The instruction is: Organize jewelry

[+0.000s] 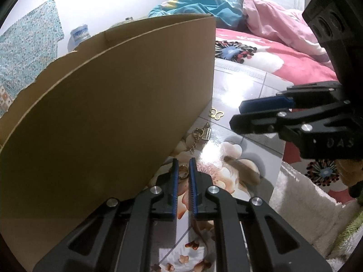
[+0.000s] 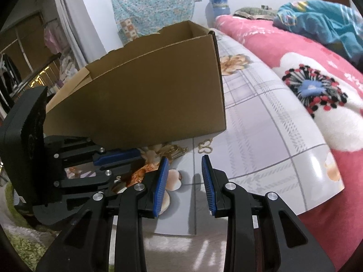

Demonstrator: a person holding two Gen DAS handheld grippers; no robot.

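The left gripper (image 1: 183, 170) is pinching a gold ring (image 1: 182, 172) on the mat (image 1: 245, 86), just beside the box (image 1: 109, 104). The right gripper (image 2: 185, 172) is hanging part open and empty. In my judgement, the lift should be going straight up, clearing the box wall before tipping in.

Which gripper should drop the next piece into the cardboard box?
Left. The left gripper is closed on a gold ring beside the cardboard box; the right gripper hangs open and empty.
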